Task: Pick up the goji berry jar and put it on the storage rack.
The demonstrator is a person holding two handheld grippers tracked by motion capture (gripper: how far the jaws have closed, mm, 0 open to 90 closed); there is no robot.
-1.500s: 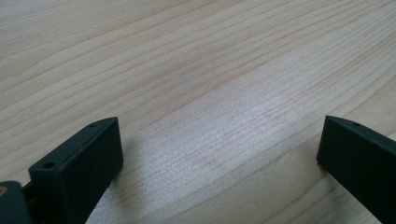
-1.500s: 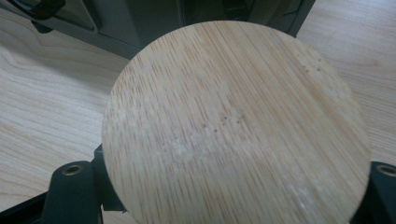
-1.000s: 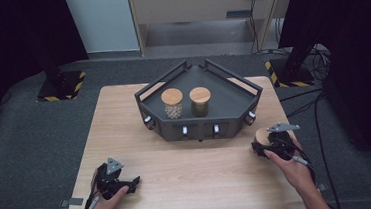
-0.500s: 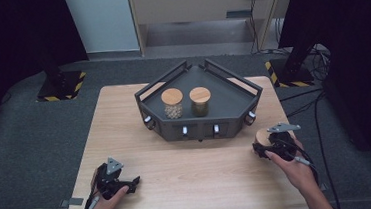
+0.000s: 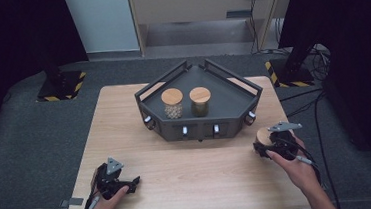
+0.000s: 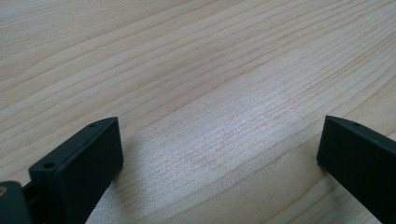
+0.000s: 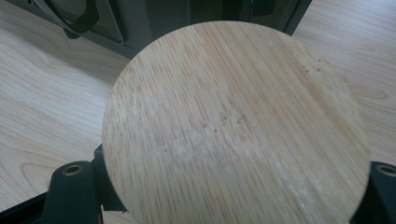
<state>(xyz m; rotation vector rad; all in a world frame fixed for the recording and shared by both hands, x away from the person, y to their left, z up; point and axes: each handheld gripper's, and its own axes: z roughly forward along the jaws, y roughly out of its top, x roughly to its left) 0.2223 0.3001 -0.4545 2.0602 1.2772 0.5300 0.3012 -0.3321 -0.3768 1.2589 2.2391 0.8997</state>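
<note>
Right gripper [image 5: 273, 146], jaws clamped on a wooden-lidded jar [image 7: 236, 126] near the table's [image 5: 205, 183] right edge; the tray [image 5: 246, 102] lies just beyond. Left gripper [image 6: 219, 154] gapes empty at the near-left corner.

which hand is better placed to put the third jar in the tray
Right. Its claw is shut on the wooden-lidded jar beside the tray. The left claw is open over bare table, farther off.

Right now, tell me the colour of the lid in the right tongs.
Pale bamboo lid, streaky grain; right gripper view.
</note>
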